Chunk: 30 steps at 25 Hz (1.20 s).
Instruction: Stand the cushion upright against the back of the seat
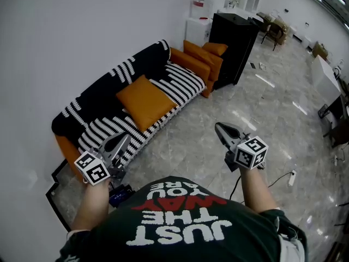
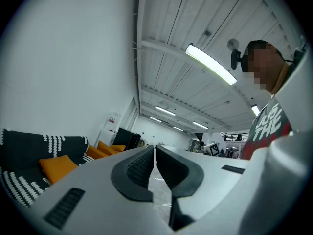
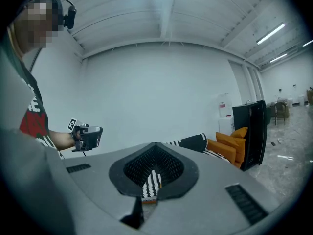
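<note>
The left hand-held gripper (image 1: 125, 137) is held level near the sofa's (image 1: 90, 100) left end. Its jaws are closed together with nothing between them. The sofa stands along the white wall under a black throw with white stripes, with orange upholstery showing at its near-left corner. The cushion (image 1: 144, 101), orange and square, rests on the middle of the seat and slopes up toward the backrest; whether it touches the backrest cannot be told. Further right along the wall is an orange armchair (image 1: 188, 63) with a small orange pillow (image 1: 215, 48) on it. A black cabinet (image 1: 234, 40) stands just beside the armchair, and a white water dispenser (image 1: 202, 5) is behind it at the far wall. The right hand-held gripper (image 1: 218, 126) is over the grey marble floor (image 1: 262, 108), well apart from the sofa and tipped slightly down. Its jaws meet at the tips and hold nothing.
</note>
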Tool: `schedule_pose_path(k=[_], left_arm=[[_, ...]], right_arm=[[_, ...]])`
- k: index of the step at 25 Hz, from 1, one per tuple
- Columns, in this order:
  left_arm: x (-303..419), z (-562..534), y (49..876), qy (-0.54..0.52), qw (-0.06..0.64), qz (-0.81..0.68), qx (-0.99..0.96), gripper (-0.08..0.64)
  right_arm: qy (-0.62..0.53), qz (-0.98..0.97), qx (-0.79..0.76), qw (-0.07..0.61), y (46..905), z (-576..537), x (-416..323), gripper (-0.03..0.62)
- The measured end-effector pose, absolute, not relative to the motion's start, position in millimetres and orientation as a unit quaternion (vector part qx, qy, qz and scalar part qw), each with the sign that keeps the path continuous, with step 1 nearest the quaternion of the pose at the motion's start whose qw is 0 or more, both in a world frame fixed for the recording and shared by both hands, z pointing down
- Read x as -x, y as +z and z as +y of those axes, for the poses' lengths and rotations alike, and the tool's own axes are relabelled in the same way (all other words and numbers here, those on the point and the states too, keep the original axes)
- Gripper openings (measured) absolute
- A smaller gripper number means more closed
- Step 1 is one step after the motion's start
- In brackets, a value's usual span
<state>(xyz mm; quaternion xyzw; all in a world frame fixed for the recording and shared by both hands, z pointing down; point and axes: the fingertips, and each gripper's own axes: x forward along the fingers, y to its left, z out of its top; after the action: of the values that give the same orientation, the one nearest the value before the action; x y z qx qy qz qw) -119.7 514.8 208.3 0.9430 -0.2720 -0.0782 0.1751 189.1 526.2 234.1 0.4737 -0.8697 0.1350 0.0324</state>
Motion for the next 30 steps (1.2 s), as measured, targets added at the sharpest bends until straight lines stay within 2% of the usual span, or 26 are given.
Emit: schedule_pose_path(k=[17, 24, 30], left_arm=[[37.6, 507.6, 199.3, -0.069, 0.171, -0.248, -0.951, 0.028], [35.8, 455.8, 215.2, -0.073, 0.186, -0.221, -0.955, 0.028], [46.0, 361.5, 234.3, -0.086, 0.198, -0.175, -0.961, 0.028]], right_arm=[[0.15, -0.863, -0.482, 0.019, 244.0, 534.7, -270.8, 0.028], [0.157, -0.85, -0.502, 0.036, 256.6, 501.2, -271.2, 0.028], [0.158, -0.827, -0.537, 0.049, 265.6, 431.1, -258.7, 0.028]])
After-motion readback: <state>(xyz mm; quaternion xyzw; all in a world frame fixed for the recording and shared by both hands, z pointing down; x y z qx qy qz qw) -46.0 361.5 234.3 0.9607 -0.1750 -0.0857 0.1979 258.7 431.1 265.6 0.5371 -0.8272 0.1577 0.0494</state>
